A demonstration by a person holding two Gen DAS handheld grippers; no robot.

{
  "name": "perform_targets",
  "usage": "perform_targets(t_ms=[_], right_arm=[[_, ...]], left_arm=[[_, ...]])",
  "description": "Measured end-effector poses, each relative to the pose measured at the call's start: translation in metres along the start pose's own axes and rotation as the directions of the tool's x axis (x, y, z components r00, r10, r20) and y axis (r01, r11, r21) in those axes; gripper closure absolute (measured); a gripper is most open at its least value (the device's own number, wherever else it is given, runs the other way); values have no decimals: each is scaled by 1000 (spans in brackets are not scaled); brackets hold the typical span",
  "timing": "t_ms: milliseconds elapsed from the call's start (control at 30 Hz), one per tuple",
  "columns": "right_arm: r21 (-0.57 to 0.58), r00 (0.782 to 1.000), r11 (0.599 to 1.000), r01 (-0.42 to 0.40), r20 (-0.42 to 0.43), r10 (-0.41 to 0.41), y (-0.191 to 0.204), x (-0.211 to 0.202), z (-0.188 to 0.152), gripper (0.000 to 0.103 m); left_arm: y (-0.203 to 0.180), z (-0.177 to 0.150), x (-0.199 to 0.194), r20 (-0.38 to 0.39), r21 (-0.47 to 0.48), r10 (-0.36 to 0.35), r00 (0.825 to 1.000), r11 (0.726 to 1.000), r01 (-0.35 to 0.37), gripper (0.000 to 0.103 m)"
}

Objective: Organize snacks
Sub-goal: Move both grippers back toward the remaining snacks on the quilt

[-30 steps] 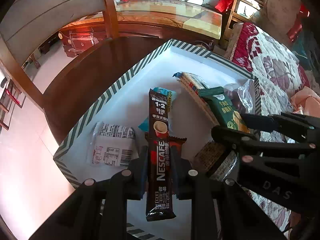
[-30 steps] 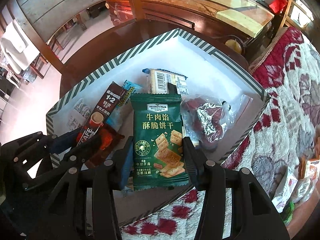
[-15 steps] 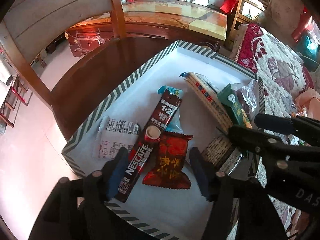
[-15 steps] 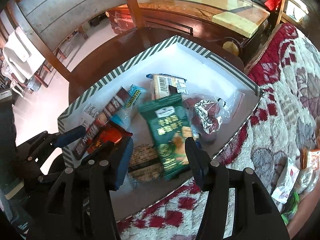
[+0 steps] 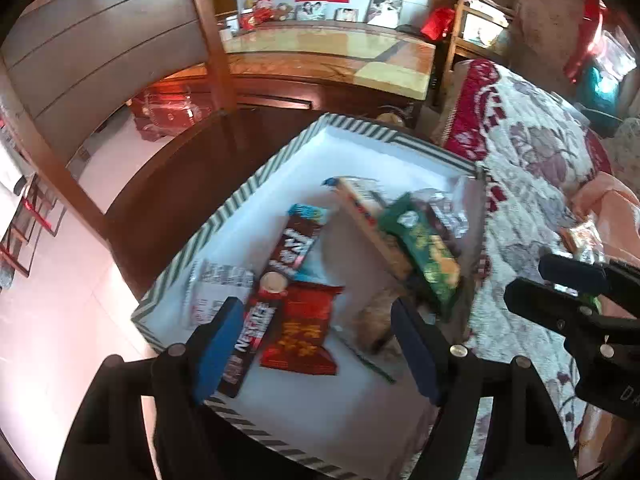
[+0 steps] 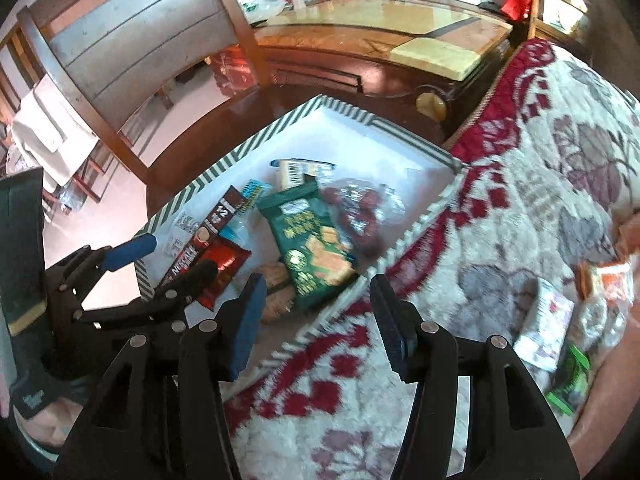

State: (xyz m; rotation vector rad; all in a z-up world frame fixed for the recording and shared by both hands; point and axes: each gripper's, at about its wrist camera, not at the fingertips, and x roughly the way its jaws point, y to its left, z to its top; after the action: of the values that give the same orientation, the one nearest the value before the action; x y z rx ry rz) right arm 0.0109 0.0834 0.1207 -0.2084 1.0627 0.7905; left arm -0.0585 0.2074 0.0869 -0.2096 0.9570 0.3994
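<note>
A white box with a green-striped rim (image 5: 224, 220) (image 6: 240, 152) holds the snacks. A Nescafe stick (image 5: 280, 280) (image 6: 200, 240) lies in it beside a red packet (image 5: 304, 332). Further right lie a green cracker pack (image 5: 428, 252) (image 6: 312, 240), a yellow biscuit pack (image 5: 368, 220) and a clear bag of red fruit (image 6: 356, 212). My left gripper (image 5: 314, 320) (image 6: 168, 260) hovers over the box's near corner, its jaws opening, nothing pressed between them. Over the box's right edge and the blanket, my right gripper (image 6: 318, 292) (image 5: 540, 280) stands open and holds nothing.
The box rests on a dark wooden table (image 5: 168, 184) partly covered by a red-and-cream flowered blanket (image 6: 520, 160). Several loose snack packets (image 6: 548, 316) lie on the blanket at right. A wooden chair (image 6: 120, 40) stands behind the table, a sideboard (image 5: 320, 60) beyond.
The left gripper let go of the Nescafe stick and the right let go of the green cracker pack; both now lie in the box. Both grippers have opened and drawn back upward, the right over the blanket.
</note>
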Motion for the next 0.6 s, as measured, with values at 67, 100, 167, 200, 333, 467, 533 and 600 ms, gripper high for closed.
perform_targets(t_ms=[67,100,167,200,333,467,533,600], right_arm=[[19,1000,1000,7,7,-7,-10,-8,-8,49],[24,1000,1000,11,7,-11,-14,-10,-12,49],[40,999,999,32,11,-33,-25,-17,-20,49],[51,999,998,40,12,-41,-30,-20,-25,49],[100,998,993,64,20,-67,-55,-32,-40,49],[144,995,986,89,24,-94,-78,-44,-54,49],[166,994,981,101,25,-107,-89,-49,-61,49],[184,993,977,112,22,-118,-101,-54,-68,49]], left_arm=[[-9,0,-2,3,14,-9,1000,1000,9,24],[-15,0,-3,4,24,-14,1000,1000,14,24],[-26,0,-5,5,42,-25,1000,999,25,24],[-31,0,-6,6,54,-32,999,998,31,24],[-54,-2,-9,2,95,-58,998,994,57,24],[-75,-4,-11,-6,128,-84,996,988,84,24],[-85,-5,-12,-11,143,-96,995,985,96,24],[-95,-5,-13,-16,159,-108,994,981,109,24]])
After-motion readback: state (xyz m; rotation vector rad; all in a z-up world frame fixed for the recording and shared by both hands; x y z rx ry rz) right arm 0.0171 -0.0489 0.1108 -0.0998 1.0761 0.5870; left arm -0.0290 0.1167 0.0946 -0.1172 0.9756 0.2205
